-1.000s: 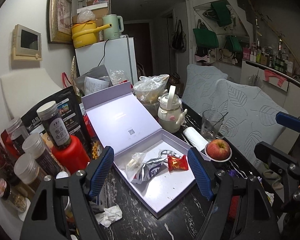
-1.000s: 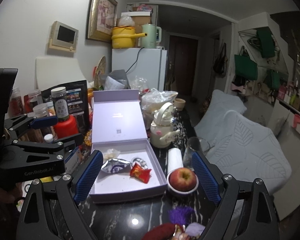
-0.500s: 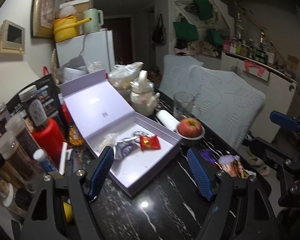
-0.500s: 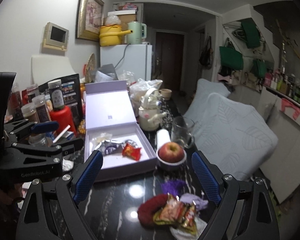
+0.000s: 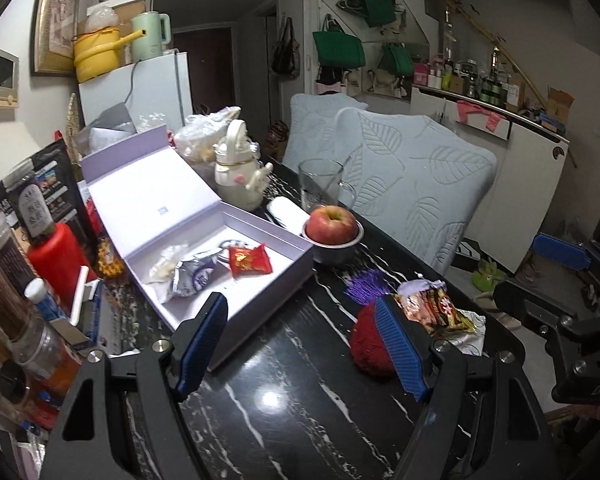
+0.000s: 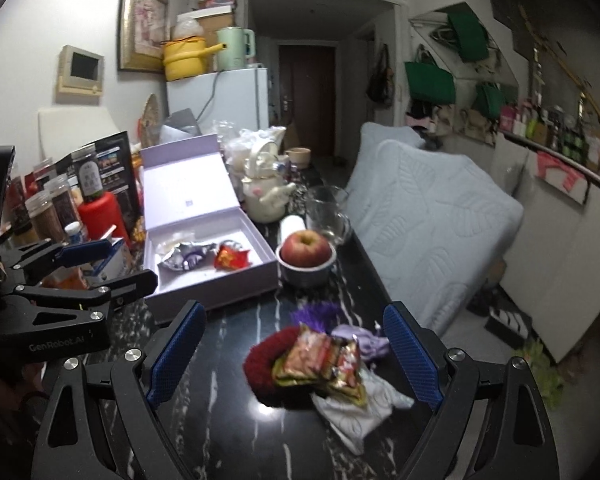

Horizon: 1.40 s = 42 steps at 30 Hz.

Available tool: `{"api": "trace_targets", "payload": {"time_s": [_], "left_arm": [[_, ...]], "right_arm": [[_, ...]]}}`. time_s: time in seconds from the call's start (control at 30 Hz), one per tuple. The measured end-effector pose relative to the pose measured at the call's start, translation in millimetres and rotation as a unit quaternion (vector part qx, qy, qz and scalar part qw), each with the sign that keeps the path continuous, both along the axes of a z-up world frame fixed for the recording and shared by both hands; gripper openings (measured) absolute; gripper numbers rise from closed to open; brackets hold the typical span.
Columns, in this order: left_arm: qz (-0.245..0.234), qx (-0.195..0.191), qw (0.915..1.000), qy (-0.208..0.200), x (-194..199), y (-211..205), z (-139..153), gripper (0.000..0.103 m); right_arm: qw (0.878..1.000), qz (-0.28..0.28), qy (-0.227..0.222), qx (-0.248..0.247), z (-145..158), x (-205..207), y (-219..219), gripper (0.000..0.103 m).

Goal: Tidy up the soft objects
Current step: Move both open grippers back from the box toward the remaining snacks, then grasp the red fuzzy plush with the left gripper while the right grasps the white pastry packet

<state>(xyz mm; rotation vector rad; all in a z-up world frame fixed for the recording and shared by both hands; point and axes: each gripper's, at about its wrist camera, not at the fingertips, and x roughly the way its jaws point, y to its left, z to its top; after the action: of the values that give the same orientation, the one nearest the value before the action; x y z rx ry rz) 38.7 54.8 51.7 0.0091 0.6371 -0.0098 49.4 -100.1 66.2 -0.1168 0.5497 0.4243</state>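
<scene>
An open lilac box [image 5: 260, 280] [image 6: 236, 292] on the black marble table holds a red snack packet [image 5: 249, 259] [image 6: 230, 258] and a silver wrapper [image 5: 192, 274] [image 6: 184, 258]. Near the front lies a pile: a red scrunchie [image 5: 370, 346] [image 6: 260, 364], snack packets [image 5: 432, 308] [image 6: 320, 362], a purple tassel [image 5: 366, 282] [image 6: 316, 314], a lilac cloth [image 6: 360, 338] and a white cloth [image 6: 360, 408]. My left gripper [image 5: 300, 344] is open and empty above the table. My right gripper [image 6: 292, 356] is open and empty, with the pile between its fingers.
An apple in a bowl [image 5: 332, 224] [image 6: 306, 252], a glass [image 5: 320, 184], a white teapot [image 5: 240, 176] and a roll [image 5: 286, 210] stand beyond the box. Jars and a red bottle [image 5: 56, 256] crowd the left. Pale blue chairs [image 5: 412, 176] stand to the right.
Both grippers have pulled back from the box toward the table's near end. The pile of soft things and packets has come into view. Both stay open.
</scene>
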Motion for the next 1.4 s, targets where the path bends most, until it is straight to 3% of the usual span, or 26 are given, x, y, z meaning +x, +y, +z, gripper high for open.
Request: {"api": "trace_targets", "payload": {"time_s": [0.33,0.73,0.93,1.4], "left_arm": [[-0.041,-0.010,0.9984,0.037,15,-19,-29,0.076],[-0.101,-0.059,0.9895,0.085,45,-58,-56,0.076],[-0.125,-0.086,0.9832,0.101,67,-80,-64,0.076],[-0.114,-0.103,0.9707,0.185,113,-114,-109,0.076]], "right_arm": [[1.000,-0.016,0.019,0.009,-30,-4,-24,0.092],[0.995,-0.051,0.084,0.012,-87,17,-66,0.092],[0.992,-0.066,0.102,0.015,-101,31,-86,0.092],[0.986,-0.107,0.129,0.005,-114,50,-125,0.092]]}}
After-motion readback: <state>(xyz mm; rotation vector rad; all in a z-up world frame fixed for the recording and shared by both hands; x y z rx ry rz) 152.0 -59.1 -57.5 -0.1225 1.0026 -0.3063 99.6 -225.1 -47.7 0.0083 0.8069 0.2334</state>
